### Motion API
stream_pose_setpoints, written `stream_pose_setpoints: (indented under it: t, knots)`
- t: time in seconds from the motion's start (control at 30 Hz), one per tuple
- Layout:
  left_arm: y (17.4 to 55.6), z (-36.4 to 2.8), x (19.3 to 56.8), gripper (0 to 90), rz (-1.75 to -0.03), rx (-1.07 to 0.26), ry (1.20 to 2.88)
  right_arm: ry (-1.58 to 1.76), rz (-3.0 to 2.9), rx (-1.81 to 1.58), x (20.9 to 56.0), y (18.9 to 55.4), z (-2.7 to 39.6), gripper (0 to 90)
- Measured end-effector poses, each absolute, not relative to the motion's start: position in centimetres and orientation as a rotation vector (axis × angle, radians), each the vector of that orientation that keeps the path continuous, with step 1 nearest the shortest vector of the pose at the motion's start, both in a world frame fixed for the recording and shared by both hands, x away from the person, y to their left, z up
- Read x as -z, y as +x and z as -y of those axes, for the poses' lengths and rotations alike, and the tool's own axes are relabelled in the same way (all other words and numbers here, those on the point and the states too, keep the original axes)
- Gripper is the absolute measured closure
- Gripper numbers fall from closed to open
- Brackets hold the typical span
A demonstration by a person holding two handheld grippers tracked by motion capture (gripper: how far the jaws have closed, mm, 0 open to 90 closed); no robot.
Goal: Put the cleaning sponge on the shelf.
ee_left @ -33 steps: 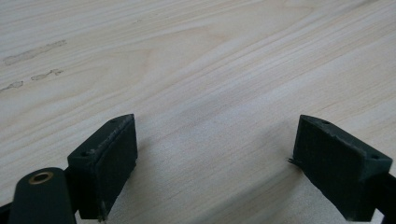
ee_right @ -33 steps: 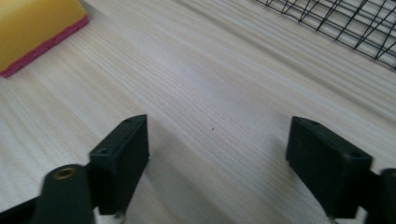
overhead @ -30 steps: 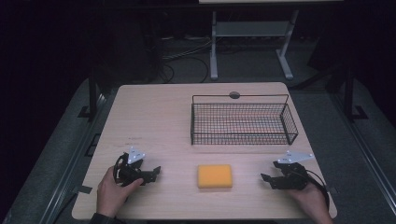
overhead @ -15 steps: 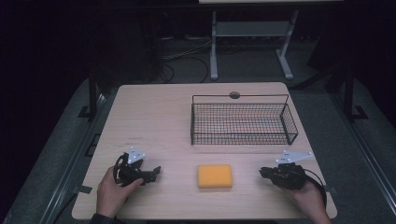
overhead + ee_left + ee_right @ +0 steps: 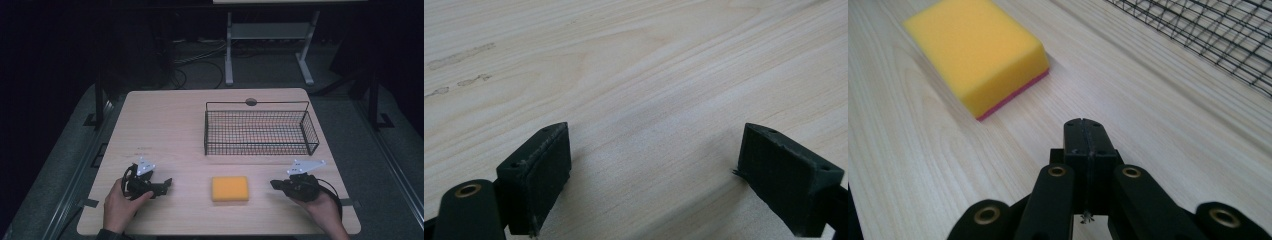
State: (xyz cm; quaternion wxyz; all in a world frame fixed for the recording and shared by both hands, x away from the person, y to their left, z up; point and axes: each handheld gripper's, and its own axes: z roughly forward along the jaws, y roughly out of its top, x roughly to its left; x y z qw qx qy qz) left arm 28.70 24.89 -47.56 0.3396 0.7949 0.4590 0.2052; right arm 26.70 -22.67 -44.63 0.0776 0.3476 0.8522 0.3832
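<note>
A yellow sponge point(image 5: 230, 188) with a pink underside lies flat on the wooden table point(image 5: 170, 130) near its front edge, between my two hands. My right gripper point(image 5: 274, 184) sits to the sponge's right, pointing at it across a short gap. Its jaws have just been closing and now meet with nothing between them; the right gripper view has the shut gripper point(image 5: 1087, 131) and the sponge point(image 5: 979, 47) ahead to the left. My left gripper point(image 5: 167, 184) rests at the front left, apart from the sponge. In its own view the left gripper point(image 5: 651, 170) stands open over bare wood.
A black wire basket point(image 5: 260, 129) stands behind the sponge at the right half of the table, also seen as basket mesh point(image 5: 1218, 35) in the right gripper view. A round grommet point(image 5: 251, 102) sits at the far edge. Metal stand legs point(image 5: 265, 45) rise beyond the table.
The right gripper has crept left toward the sponge and lifted slightly, and its jaws have gone from apart to together. The left hand and the sponge have stayed put.
</note>
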Motion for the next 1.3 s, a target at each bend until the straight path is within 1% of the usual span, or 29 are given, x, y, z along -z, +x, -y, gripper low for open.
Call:
stream_pose_setpoints:
  t: [0.43, 1.3]
  knots:
    - [28.7, -24.9, 47.6, 12.8, -1.194, -0.535, 2.069, 0.984, -2.583, -1.17, 44.1, 27.2, 20.2, 89.7]
    - [28.7, -24.9, 47.6, 12.9, -1.195, -0.535, 2.069, 0.9, -2.645, -1.171, 44.6, 28.3, 16.3, 89.8]
